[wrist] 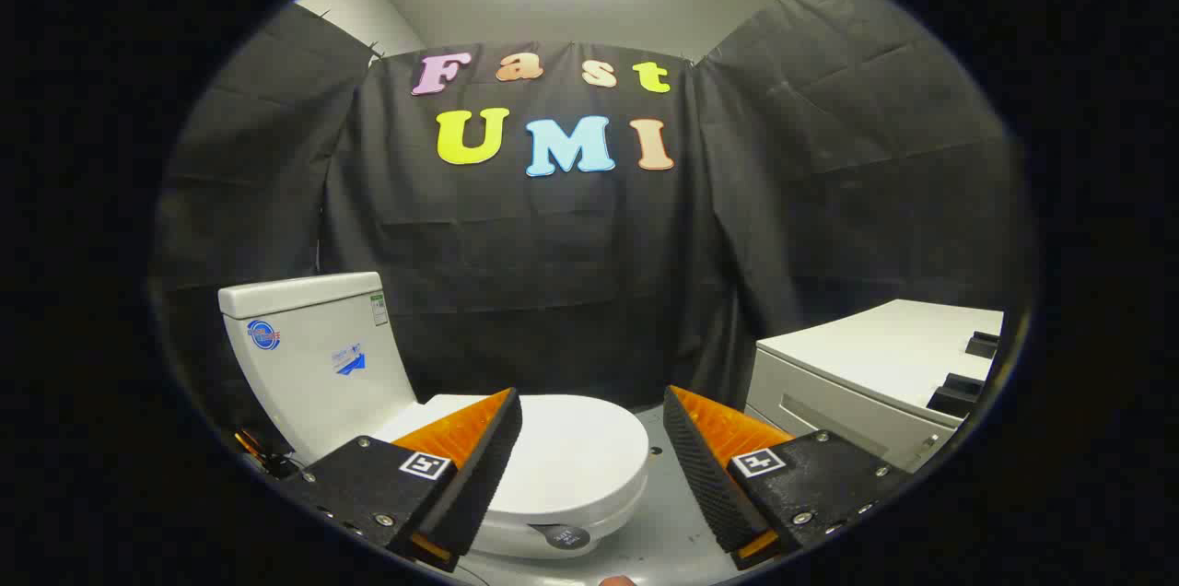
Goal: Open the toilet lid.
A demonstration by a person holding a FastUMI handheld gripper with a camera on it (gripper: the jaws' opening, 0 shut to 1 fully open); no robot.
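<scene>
Tank [318, 356]: white, upright, stickers on its face, standing at the left behind the bowl.

Left finger [479, 466]: lies over the near left part of the lid; whether it touches cannot be told.

Lid [576, 457]: white, oval, shut flat on the bowl. It sits just ahead of the fingers, partly between them, its front rim nearest the camera. A small dark round tab [566, 537] shows under that front rim.

Gripper [589, 457]: fingers spread wide apart, holding nothing. It points forward and slightly down toward the lid, seemingly above and short of the front rim.

Right finger [700, 466]: off the lid, over the grey floor [663, 540] to the right of the bowl.

Cabinet [875, 374]: white, low, with dark handles, well apart from the toilet on the right.

Risks, as judged:
- Smooth, rounded lid edge; a finger hooked too shallowly under it would likely slip off and let the lid drop back.
- The fingers straddle the lid off-centre, with the right one clear of it. Closing from here could pinch lid and seat together, or nothing at all.
- Lifting too far to one side may twist the hinge instead of swinging the lid cleanly.
- A fast swing could knock the lid against the tank.
</scene>
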